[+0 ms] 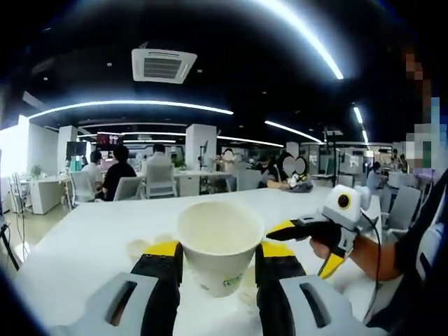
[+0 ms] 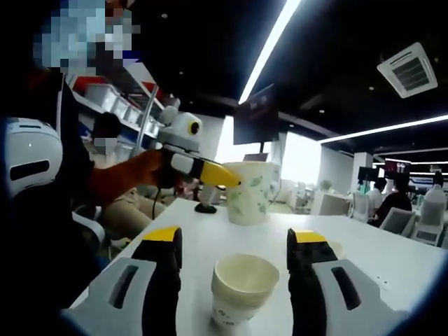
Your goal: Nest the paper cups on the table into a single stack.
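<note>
A white paper cup sits upright between the jaws of my left gripper, which is shut on its sides and holds it above the white table. In the right gripper view the same held cup hangs at the centre, with the left gripper's yellow finger against it. Below it a second paper cup stands on the table between the spread jaws of my right gripper, which is open and apart from it. The right gripper enters the left gripper view from the right, in a person's hand.
Another pale cup rim peeks out behind the right jaw. A small black object lies on the table past the held cup. Office desks, chairs and seated people stand beyond the table's far edge.
</note>
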`<state>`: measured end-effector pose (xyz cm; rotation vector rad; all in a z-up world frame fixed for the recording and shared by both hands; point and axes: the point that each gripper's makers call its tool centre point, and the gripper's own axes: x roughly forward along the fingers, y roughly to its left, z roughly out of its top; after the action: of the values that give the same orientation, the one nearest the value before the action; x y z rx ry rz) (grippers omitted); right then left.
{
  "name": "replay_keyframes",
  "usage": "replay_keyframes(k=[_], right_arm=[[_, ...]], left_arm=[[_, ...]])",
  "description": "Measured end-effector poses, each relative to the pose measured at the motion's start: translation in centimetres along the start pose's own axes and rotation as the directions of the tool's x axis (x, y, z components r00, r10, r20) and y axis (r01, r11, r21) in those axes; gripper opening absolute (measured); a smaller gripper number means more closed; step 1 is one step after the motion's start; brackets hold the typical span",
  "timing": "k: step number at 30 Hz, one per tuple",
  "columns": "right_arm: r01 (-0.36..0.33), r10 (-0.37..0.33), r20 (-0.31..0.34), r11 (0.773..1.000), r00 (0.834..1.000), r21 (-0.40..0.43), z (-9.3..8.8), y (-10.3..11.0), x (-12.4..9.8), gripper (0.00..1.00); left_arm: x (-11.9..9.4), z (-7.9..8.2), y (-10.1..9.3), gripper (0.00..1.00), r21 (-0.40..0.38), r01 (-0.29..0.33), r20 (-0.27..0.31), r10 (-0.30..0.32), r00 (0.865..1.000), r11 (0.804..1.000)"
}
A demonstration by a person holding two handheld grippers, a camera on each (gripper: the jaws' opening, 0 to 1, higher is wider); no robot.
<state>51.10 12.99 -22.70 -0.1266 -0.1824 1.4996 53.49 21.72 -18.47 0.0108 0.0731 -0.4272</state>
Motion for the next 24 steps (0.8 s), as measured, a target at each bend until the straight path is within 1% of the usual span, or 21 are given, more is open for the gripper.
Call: replay_keyframes(k=[5,10,13,15,17,20,22,24], right_arm=[[0.001,-0.001,0.008,1.0,1.0,-0.002,0.2,0.0,-0.1,0.61],[0.0,0.0,0.018,1.0,1.0,-0.009,0.8,0.1,-0.1,0.6],[-0.006,0.006,0.039,1.0,0.999,-0.018,1.6,0.4,-0.2,0.59],[-0.005,0.006,0.043,1.0,0.999,-0.019,1.8,0.4,-0.1,0.59],[0.001,0.0,0.035,1.0,0.999,-0.024,2.0,0.3,0.1,0.59],[-0.009,0.009,0.008,0.998,1.0,-0.055,2.4,1.3,0.3,0.59],[-0.017,0.018,0.001,0.997,1.0,-0.073,2.9,2.0,0.3,0.59],[-0.028,0.027,-0.015,0.995,1.0,-0.095,3.2,2.2,0.3,0.59]], left_arm=[[-0.2,0.5,-1.0,0.44,0.003,0.026,0.011,-0.026,1.0,1.0],[-0.5,0.5,-1.9,0.44,0.005,0.049,0.011,-0.049,0.999,0.999],[-0.7,0.4,-2.6,0.44,-0.001,0.076,0.005,-0.076,0.997,0.997],[-0.7,0.2,-3.0,0.44,0.008,0.097,-0.013,-0.097,0.995,0.995],[-0.9,0.4,-3.8,0.44,0.037,0.124,-0.013,-0.123,0.992,0.992],[-1.2,0.5,-4.6,0.44,0.036,0.159,-0.012,-0.159,0.987,0.987],[-1.3,0.4,-5.1,0.44,0.038,0.186,-0.015,-0.185,0.983,0.982],[-1.4,0.3,-5.4,0.44,0.042,0.207,-0.022,-0.206,0.978,0.977]])
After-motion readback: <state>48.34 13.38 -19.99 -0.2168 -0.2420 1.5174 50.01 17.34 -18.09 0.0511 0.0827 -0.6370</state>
